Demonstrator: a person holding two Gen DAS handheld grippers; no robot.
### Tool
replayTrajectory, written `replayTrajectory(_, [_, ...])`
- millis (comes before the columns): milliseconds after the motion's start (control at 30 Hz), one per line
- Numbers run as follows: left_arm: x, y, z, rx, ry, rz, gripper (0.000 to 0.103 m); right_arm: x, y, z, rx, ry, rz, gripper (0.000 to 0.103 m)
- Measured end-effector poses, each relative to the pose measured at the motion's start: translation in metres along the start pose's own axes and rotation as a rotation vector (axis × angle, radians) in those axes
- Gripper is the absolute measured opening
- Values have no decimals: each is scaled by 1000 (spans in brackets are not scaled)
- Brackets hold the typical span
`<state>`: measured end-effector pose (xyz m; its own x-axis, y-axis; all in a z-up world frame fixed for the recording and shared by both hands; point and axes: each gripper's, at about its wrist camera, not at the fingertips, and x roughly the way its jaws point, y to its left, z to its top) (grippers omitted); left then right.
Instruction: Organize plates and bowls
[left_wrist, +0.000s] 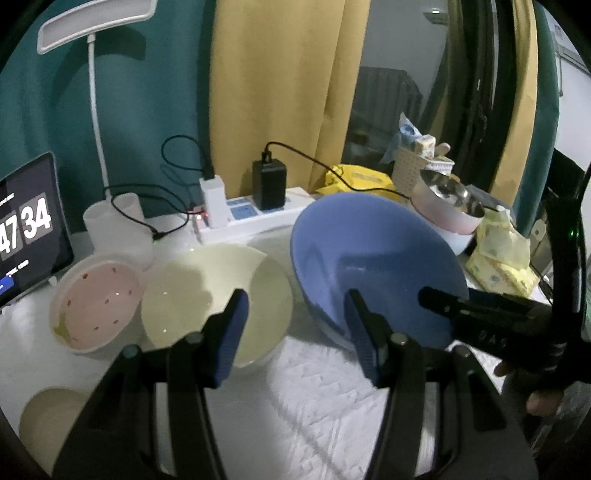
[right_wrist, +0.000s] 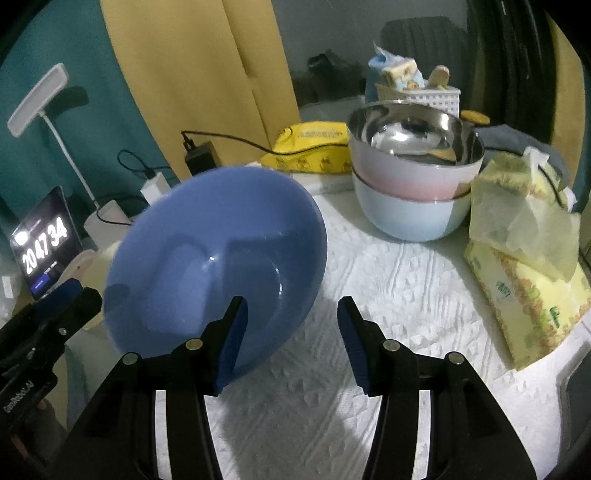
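**A:** On the tabletop (right_wrist: 406, 295), where is the blue bowl (right_wrist: 214, 251) lying?

**B:** It is tipping on edge with its mouth facing us. We are seeing its low rim just right of the left tongs (left_wrist: 295, 325) and just left of the right tongs (right_wrist: 291, 332).

**A:** Are we gripping it?

**B:** No, both tongs are gaping, released, and we are clamping nothing. We are judging that the bowl stack (right_wrist: 413, 184), standing far right, is lying nearer the right tongs.

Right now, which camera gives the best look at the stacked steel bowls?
The right wrist view: the stacked steel bowls sit close and unblocked, pink one nested in a pale blue one. In the left wrist view the blue bowl partly hides the small, distant stack.
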<state>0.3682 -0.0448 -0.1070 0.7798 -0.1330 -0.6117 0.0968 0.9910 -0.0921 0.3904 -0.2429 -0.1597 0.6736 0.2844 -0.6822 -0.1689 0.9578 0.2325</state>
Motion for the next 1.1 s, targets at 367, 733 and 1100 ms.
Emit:
replayTrajectory(367, [12, -15, -5, 55, 16, -24, 54, 11, -3, -9, 5, 28, 6, 44])
replayTrajectory(733, [15, -19, -9, 69, 24, -39, 28, 6, 3, -11, -23, 24, 23, 20])
replayTrajectory(1100, [2, -21, -9, 74, 7, -43, 26, -2, 8, -13, -19, 22, 19, 20])
